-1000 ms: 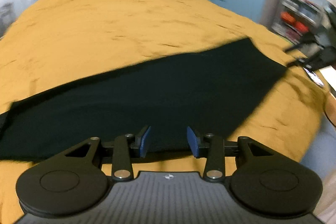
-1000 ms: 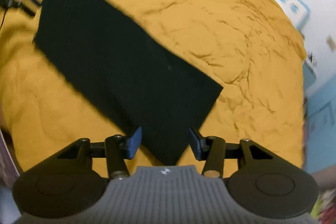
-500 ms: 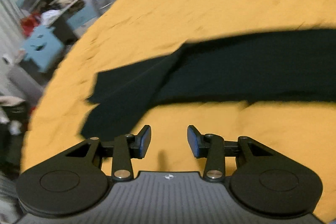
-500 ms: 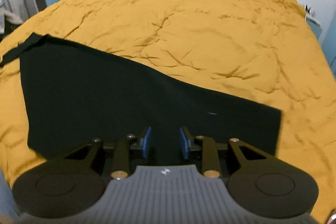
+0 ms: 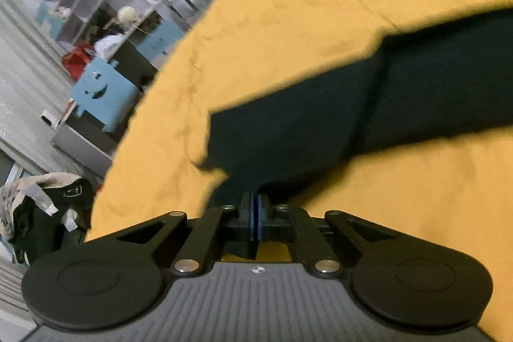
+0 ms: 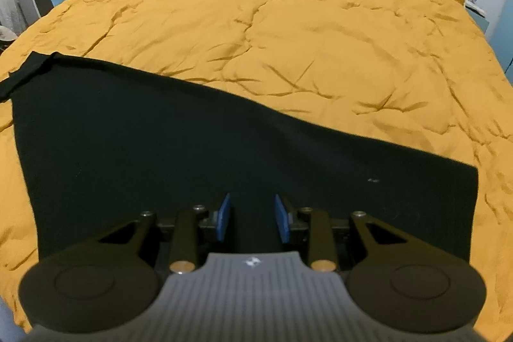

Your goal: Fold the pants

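Observation:
Black pants (image 6: 160,149) lie flat in a long band across the yellow bedcover (image 6: 288,21). In the left wrist view the pants (image 5: 320,124) run from the right edge down to my left gripper (image 5: 255,213), which is shut on a corner of the fabric at the pants' left end. My right gripper (image 6: 251,217) is open, its blue pads (image 6: 223,217) apart, and hovers over the near edge of the pants with nothing between them.
The bedcover's left edge (image 5: 128,149) drops off to the floor. A blue chair with a smiley cut-out (image 5: 99,88), a cluttered desk and shelves (image 5: 96,5) stand beyond it. A dark clothes pile (image 5: 41,210) sits at lower left.
My left gripper swung left to the end of the pants and shut on the fabric corner. My right gripper moved over the pants' near edge; its jaws narrowed, then opened again.

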Motion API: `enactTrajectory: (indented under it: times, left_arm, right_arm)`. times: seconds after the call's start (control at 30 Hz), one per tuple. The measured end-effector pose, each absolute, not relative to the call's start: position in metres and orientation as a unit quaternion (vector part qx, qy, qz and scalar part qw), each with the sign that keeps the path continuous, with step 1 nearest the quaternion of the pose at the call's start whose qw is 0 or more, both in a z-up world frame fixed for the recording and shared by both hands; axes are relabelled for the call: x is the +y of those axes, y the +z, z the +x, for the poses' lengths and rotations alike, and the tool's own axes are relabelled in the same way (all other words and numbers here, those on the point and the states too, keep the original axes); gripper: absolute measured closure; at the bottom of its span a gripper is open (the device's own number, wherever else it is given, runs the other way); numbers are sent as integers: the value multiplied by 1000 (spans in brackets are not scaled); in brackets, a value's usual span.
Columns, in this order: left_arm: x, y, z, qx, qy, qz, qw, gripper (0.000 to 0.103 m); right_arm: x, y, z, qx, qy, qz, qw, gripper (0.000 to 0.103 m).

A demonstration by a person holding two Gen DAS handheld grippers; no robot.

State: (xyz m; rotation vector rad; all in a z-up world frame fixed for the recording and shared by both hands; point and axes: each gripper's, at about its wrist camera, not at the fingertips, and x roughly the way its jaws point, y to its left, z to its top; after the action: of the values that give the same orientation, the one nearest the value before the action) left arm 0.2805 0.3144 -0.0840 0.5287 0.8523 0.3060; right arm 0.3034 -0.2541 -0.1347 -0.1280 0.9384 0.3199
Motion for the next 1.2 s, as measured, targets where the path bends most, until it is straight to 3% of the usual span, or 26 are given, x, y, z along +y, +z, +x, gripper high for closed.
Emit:
enactTrajectory:
  times: [0.23, 0.57, 0.7, 0.77, 0.83, 0.93, 1.07, 1.2]
  left_arm:
    - [366, -55, 354, 392, 166, 226, 876, 102]
    - [390, -93, 437, 456, 142, 252, 841, 100]
    - [397, -107, 446, 466, 181, 252, 829, 73]
    - [407, -104, 443, 455, 219, 228, 833, 67]
    - [418, -93, 432, 429, 266, 198, 840, 66]
    - [435, -69, 401, 392, 326, 134, 850, 56]
    - [454, -53, 352, 398, 306, 3, 865, 53]
    - [454, -51, 301, 368, 292, -104, 876, 41]
  right_arm:
    - [-253, -136, 307, 453, 134, -68, 879, 77]
    - [-259, -139, 308, 465, 113, -84, 874, 72]
    - [-262, -139, 309, 467, 106, -81, 874, 72]
    - [-262, -139, 308, 466, 106, -81, 874, 72]
    - [-261, -139, 307, 465, 110, -83, 875, 72]
    - [-257, -138, 306, 462, 119, -78, 875, 72]
    - [-245, -134, 302, 459, 143, -64, 874, 71]
    - [-226, -128, 295, 462, 176, -38, 868, 74]
